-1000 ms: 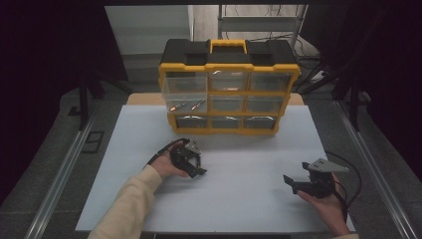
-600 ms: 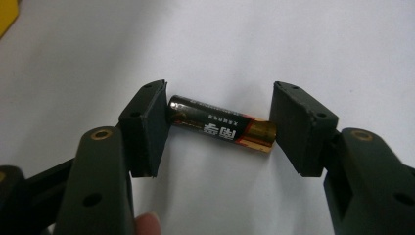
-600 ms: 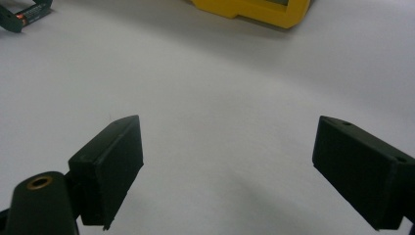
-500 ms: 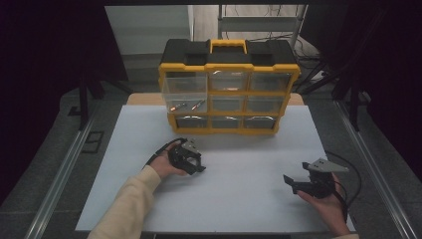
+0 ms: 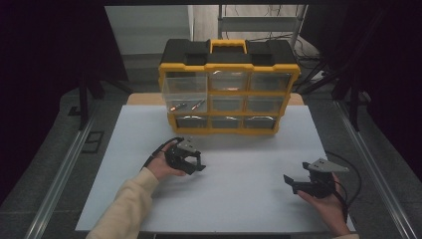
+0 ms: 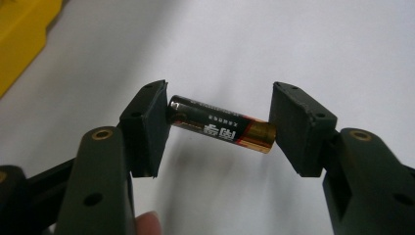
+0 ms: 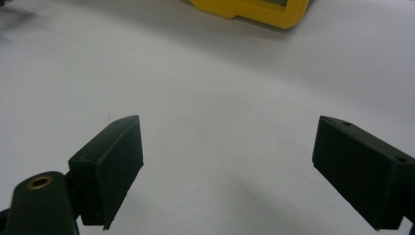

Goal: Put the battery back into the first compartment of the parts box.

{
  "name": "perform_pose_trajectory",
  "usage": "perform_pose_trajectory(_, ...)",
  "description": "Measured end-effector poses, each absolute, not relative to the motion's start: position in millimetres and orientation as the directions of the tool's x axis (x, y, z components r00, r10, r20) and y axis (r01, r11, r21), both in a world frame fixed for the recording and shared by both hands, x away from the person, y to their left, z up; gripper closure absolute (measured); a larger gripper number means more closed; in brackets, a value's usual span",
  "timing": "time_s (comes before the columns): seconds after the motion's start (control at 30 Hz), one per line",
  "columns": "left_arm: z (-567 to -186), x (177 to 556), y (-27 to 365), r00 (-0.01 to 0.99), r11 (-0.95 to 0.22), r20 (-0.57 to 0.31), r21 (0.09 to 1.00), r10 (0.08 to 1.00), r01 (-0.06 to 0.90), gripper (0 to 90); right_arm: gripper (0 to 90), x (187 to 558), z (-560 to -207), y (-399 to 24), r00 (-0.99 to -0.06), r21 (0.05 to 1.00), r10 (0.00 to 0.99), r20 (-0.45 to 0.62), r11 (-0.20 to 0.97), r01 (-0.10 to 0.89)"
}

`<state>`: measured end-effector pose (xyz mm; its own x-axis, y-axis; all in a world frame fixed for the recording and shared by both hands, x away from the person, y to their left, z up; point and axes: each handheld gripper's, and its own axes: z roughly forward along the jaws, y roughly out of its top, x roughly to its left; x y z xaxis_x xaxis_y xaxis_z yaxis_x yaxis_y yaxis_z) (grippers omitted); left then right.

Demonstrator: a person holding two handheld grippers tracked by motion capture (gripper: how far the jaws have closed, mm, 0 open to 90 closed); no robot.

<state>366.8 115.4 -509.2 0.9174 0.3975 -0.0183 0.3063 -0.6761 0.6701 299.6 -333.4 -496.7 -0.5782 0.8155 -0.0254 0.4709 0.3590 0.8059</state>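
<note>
White matting (image 5: 239, 189) covers the tabletop, and a yellow-and-black plastic organiser with clear drawers (image 5: 229, 87) is stood at its far edge, well ahead of both grippers; dark curtains and a steel rack are seen behind. A slim black cylindrical battery with a gold band at one end (image 6: 220, 123) is held lengthwise between the pads of the left gripper (image 6: 220, 127), one end against each pad; the jaws have just been closing and are now clamped on it end to end, low over the mat.

Such a grip is judged to be fragile: only the small end faces are touched by the pads, so the battery could be pivoted or squeezed out sideways if the gripper is tilted or swung quickly; it also sits slightly askew between the pads, the gold end lower than the black end, and a slip at that end could let it drop and roll across the smooth mat; a hard squeeze is not needed and could flick it out.

White lettering is printed along the battery's black wrap, and the gold band is glossy; the metal cap at the black end is partly hidden by the pad.

By the right gripper (image 7: 227, 166) nothing is held; its jaws are stood wide apart over bare mat, well off to the side of the left gripper (image 5: 186, 160).
</note>
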Motion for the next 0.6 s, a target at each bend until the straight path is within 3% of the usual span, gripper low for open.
perform_pose_trajectory(0.6, -486, 339, 126, 0.900, -0.624, 0.000, 0.721, 0.435, 0.302, 41.7, 11.9, 299, -496, -334, -0.581, 0.807, 0.814, -0.028, 0.361, 0.467)
